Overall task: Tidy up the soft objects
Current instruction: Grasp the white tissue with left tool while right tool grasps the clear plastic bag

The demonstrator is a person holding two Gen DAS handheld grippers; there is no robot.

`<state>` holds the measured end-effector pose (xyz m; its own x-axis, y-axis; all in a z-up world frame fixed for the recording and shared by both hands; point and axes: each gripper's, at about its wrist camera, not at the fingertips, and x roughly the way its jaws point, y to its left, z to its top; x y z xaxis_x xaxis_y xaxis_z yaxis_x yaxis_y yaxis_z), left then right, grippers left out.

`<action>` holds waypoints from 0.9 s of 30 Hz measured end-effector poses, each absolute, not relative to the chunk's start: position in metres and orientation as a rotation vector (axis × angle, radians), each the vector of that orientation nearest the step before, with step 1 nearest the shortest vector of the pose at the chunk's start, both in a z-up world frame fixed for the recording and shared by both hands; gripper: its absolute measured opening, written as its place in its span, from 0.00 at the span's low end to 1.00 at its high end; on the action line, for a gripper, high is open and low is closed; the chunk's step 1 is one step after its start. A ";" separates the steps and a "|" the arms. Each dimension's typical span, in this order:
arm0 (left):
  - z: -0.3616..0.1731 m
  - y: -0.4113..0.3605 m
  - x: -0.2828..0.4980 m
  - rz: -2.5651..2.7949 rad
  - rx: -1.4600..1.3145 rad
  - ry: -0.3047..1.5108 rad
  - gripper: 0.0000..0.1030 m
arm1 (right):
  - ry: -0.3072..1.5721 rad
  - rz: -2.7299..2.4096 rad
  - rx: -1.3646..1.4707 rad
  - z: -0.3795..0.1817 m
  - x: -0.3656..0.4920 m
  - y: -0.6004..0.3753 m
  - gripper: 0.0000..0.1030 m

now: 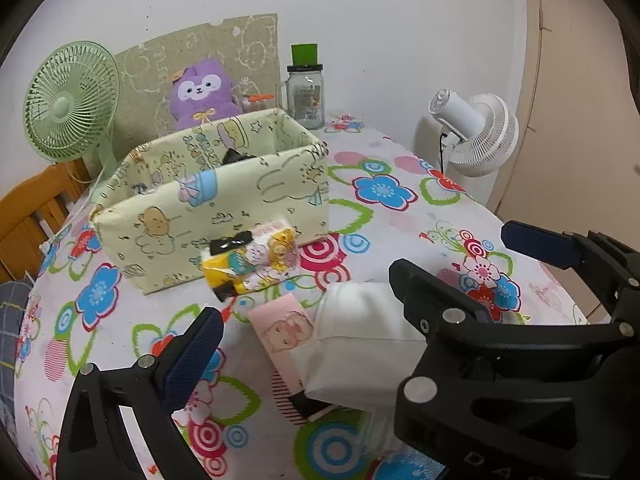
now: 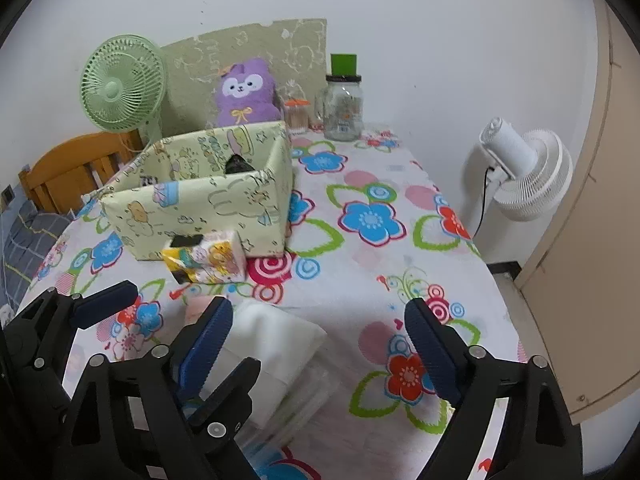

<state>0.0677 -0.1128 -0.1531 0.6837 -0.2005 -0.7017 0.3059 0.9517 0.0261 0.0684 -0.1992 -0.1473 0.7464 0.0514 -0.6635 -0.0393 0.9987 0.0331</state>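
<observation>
- My left gripper (image 1: 304,360) and right gripper (image 2: 320,344) both hover with jaws wide, gripping nothing.
- White tissue packs (image 1: 360,336) lie between them on the worktop (image 1: 400,216).
- A yellow tissue pack (image 1: 252,260) touches the fabric box (image 1: 208,208).

Green fan (image 1: 70,104), glass jar (image 1: 306,94), white fan (image 2: 524,174)

Both handheld grippers share one build: matte black plastic frames with triangular cut-outs and round silver screw heads at the joints. The left gripper (image 1: 306,328) and right gripper (image 2: 320,336) carry dark blue ribbed pads on their fingers (image 2: 430,350). White lettering marks one frame's lower edge.
</observation>
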 end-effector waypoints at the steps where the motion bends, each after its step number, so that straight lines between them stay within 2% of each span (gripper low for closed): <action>1: -0.155 -0.115 0.068 -0.286 0.146 0.772 0.99 | 0.731 0.046 0.022 -0.150 0.069 -0.202 0.86; 8: -0.163 -0.129 0.069 -0.312 0.150 0.794 0.99 | 0.757 0.021 0.057 -0.162 0.071 -0.216 0.85; 16: -0.171 -0.150 0.070 -0.351 0.186 0.811 0.79 | 0.780 0.008 0.066 -0.172 0.075 -0.226 0.85; 18: -0.173 -0.150 0.071 -0.349 0.187 0.817 0.68 | 0.784 0.006 0.064 -0.173 0.076 -0.226 0.85; 21: -0.176 -0.148 0.074 -0.339 0.180 0.837 0.63 | 0.790 0.009 0.066 -0.176 0.077 -0.226 0.85; 27: -0.180 -0.147 0.075 -0.334 0.188 0.837 0.64 | 0.802 0.014 0.072 -0.180 0.079 -0.226 0.85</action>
